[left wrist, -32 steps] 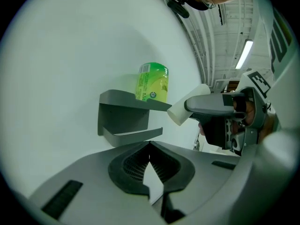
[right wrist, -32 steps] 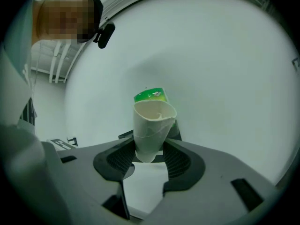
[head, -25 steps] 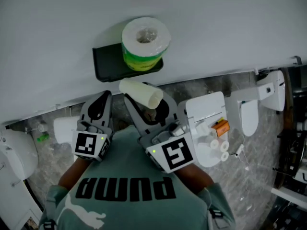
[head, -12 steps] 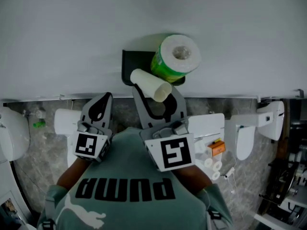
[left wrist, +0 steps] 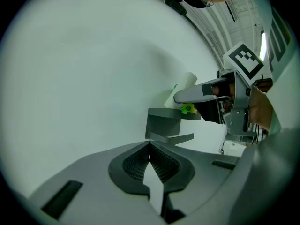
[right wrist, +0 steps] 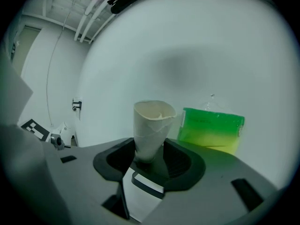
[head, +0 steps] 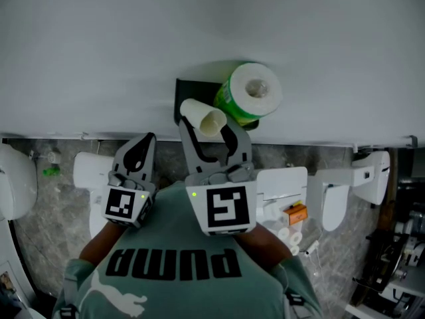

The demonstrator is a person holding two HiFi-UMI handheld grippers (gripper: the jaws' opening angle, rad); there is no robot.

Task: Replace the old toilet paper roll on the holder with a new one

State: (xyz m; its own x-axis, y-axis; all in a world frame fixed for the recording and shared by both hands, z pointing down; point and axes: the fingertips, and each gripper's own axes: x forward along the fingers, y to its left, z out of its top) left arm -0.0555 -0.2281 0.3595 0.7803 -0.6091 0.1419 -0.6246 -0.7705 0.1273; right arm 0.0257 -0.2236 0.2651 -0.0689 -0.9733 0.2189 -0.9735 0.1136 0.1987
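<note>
The plain white wall (head: 133, 45) is smooth and matt, and the black holder (head: 189, 93) is fixed flat against it – a boxy shelf-like bracket, hard-edged, probably metal or plastic.

Just below the holder, the right gripper (head: 209, 129) is clamped on the old roll's empty tube (head: 202, 116). Its broad grey jaws pinch the tube near one end, so the rest sticks out towards the holder. Gripped that way, the light core comes clear of the bracket without being crushed. Below the holder and to its left, the left gripper (head: 145, 143) is closed on nothing, its ribbed pads meeting. It seems merely parked there, out of the way.

At the holder's right end stands the new roll (head: 255, 93), fat and cylindrical, in glossy green film, with its hollow core facing up. It appears to rest on the holder's top, though the contact is hard to see – placed within reach for fitting. The tube is thin pale cardboard, slightly squashed at its open mouth.
</note>
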